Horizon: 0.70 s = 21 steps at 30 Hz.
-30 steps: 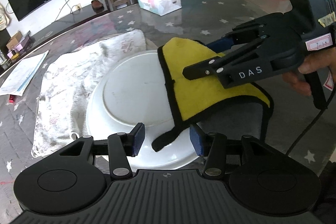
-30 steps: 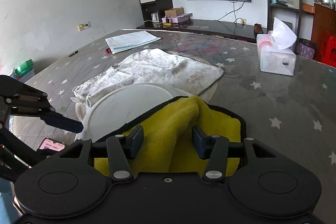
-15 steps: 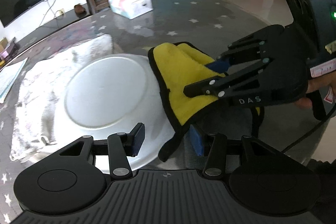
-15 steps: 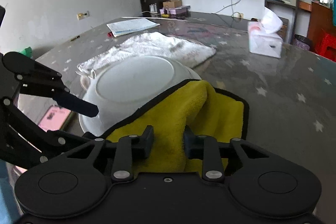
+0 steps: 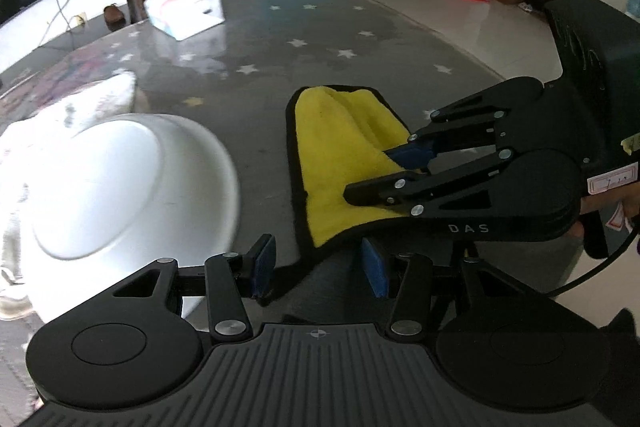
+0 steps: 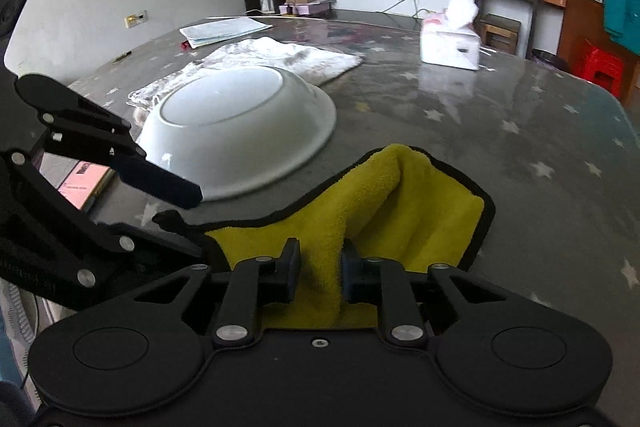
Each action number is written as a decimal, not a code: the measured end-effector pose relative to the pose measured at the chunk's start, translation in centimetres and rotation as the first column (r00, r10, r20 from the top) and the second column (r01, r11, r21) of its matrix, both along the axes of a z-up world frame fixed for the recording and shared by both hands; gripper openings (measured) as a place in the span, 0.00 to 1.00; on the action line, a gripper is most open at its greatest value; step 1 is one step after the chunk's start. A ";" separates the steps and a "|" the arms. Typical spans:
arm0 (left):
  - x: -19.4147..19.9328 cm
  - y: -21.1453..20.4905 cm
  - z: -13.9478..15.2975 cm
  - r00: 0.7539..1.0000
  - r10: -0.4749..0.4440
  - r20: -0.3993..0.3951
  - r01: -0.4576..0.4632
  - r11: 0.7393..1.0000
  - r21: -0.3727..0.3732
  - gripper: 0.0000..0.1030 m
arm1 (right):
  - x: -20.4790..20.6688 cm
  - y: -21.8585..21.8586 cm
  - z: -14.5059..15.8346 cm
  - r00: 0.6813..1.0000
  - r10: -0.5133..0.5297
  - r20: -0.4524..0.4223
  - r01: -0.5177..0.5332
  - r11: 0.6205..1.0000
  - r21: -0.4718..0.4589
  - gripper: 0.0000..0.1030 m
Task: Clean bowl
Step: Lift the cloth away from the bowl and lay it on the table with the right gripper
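A white bowl point(image 6: 240, 127) lies upside down on the grey star-patterned table, partly on a white towel point(image 6: 280, 57); it also shows in the left wrist view point(image 5: 112, 183). A yellow cloth with a black edge point(image 6: 384, 203) lies on the table to the right of the bowl, apart from it. My right gripper point(image 6: 320, 271) is shut on a fold of the yellow cloth point(image 5: 344, 163). My left gripper point(image 5: 318, 267) is open and empty, just in front of the cloth's near corner and right of the bowl's rim.
A tissue box point(image 6: 450, 47) stands at the far side of the table. Papers point(image 6: 224, 31) lie beyond the towel. A phone with a pink screen point(image 6: 80, 183) lies near the table's left edge. The table point(image 5: 360, 39) ends at the right, with floor beyond.
The right gripper has pulled the yellow cloth off the bowl to the right, closing tighter on it. The bowl now lies bare. The left gripper has stayed open and shifted right.
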<state>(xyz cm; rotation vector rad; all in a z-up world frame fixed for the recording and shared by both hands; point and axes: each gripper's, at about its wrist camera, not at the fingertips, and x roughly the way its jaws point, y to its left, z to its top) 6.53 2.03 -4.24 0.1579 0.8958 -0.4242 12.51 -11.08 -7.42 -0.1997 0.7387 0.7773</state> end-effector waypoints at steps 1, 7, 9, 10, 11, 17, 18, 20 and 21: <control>0.0 -0.3 -0.1 1.000 -0.003 -0.001 0.003 1.000 -0.002 0.47 | -0.1 -0.5 0.0 1.000 -0.007 0.001 0.007 1.000 -0.001 0.22; 0.7 -2.7 -0.6 1.000 -0.012 -0.008 0.012 1.000 -0.018 0.49 | -0.2 -3.2 0.2 0.998 -0.057 0.009 0.057 0.998 0.004 0.24; 0.9 -3.4 -0.8 1.000 -0.003 -0.011 0.002 1.000 -0.019 0.51 | -0.3 -4.1 0.4 0.997 -0.072 0.017 0.072 0.997 0.012 0.29; 0.9 -3.5 -0.9 1.000 0.000 -0.012 0.000 1.000 -0.021 0.53 | -0.4 -4.3 0.5 0.997 -0.077 0.023 0.077 0.997 0.014 0.31; 1.0 -3.7 -1.0 1.000 0.004 -0.014 -0.005 1.000 -0.023 0.53 | -0.5 -4.6 0.7 0.996 -0.082 0.031 0.081 0.997 0.016 0.34; 0.8 -4.3 -0.6 1.000 0.019 0.010 -0.019 1.000 -0.019 0.64 | -0.9 -6.3 1.7 0.990 -0.119 0.081 0.117 0.992 0.038 0.49; 0.8 -4.2 -0.4 1.000 0.023 0.013 -0.023 0.999 -0.028 0.65 | -0.9 -6.8 2.0 0.987 -0.136 0.091 0.132 0.990 0.047 0.51; 0.7 -4.0 -0.1 0.999 0.035 0.019 -0.034 0.999 -0.040 0.67 | -0.7 -7.6 2.1 0.980 -0.171 0.106 0.165 0.985 0.055 0.56; 0.6 -3.9 0.1 0.999 0.042 0.021 -0.041 0.998 -0.046 0.68 | -0.5 -8.3 2.2 0.972 -0.204 0.121 0.198 0.979 0.057 0.59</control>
